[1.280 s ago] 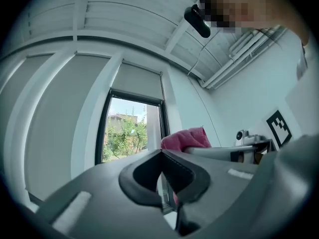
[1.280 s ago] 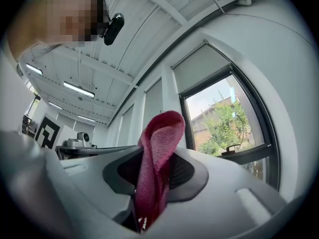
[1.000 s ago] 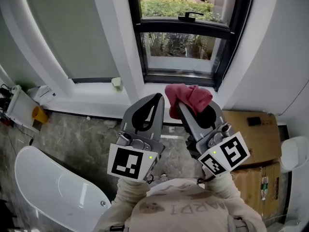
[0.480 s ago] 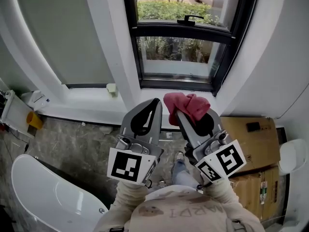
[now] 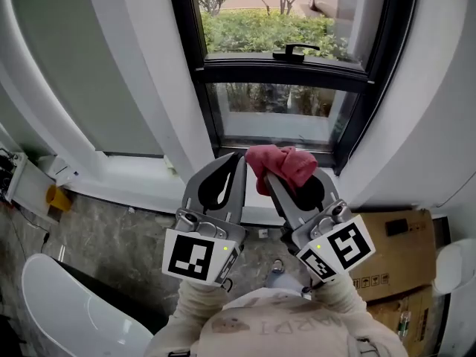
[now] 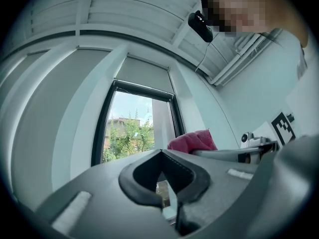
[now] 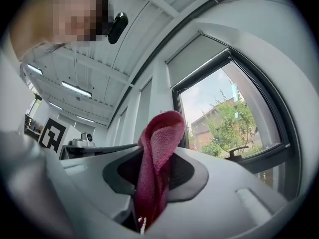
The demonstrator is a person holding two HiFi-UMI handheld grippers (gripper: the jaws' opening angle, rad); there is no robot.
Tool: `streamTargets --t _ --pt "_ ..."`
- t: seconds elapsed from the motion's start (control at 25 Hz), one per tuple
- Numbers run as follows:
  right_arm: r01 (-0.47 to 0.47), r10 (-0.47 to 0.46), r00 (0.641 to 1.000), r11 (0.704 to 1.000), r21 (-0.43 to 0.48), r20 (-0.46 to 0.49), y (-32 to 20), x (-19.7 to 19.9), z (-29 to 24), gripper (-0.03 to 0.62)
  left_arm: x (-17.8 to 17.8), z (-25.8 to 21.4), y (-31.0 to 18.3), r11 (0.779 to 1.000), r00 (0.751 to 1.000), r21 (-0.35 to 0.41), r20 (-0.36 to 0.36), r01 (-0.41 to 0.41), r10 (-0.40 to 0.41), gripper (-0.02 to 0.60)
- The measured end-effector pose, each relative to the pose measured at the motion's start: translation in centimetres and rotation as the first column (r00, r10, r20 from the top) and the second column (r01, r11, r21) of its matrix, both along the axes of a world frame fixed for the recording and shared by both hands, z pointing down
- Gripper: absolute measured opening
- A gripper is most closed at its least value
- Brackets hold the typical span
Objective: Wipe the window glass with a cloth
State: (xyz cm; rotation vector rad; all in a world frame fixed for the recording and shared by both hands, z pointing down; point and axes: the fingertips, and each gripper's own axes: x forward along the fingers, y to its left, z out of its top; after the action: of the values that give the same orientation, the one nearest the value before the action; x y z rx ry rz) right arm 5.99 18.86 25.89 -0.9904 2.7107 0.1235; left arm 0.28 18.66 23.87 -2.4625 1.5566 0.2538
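While the right gripper [image 7: 153, 185] is clamping its two jaws on a folded red cloth [image 7: 160, 143], the fabric is bulging up out of the jaw opening in a rounded loop and trailing down between the pads. In the head view this right gripper [image 5: 277, 183] is pointing toward the window, and the cloth [image 5: 281, 165] is bunching at its tip, just in front of the lower black frame bar; whether it is touching the glass cannot be told. The left gripper [image 6: 169, 208] is carrying nothing, its jaws pressing together with only the hollow between the pads showing. It is hanging just beside the right one, its tip [image 5: 237, 162] also aiming at the window. Beyond both tools the lower window glass [image 5: 275, 117] is sitting in its dark frame, with a black handle [image 5: 295, 50] on the bar above it and green bushes [image 5: 260, 27] showing outside. A white sill [image 5: 137, 175] is running off to the left below the wall, and cardboard boxes [image 5: 390, 248] are standing on the floor to the right.
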Motion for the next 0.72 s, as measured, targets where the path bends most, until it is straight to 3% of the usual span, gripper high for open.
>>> streamTargets --t 0.4,0.72 --pt "0.029 -0.029 0.999 1.000 0.006 0.027 -10.4 5.2 -1.1 0.126 5.5 -1.4 -10.1 0.999 1.000 0.029 0.009 0.016 -0.016 0.002" --pt "0.043 -0.040 0.998 0.998 -0.048 0.050 -16.0 4.7 0.9 0.126 5.1 0.3 -15.8 0.999 0.999 0.000 0.028 0.040 -0.040 0.003"
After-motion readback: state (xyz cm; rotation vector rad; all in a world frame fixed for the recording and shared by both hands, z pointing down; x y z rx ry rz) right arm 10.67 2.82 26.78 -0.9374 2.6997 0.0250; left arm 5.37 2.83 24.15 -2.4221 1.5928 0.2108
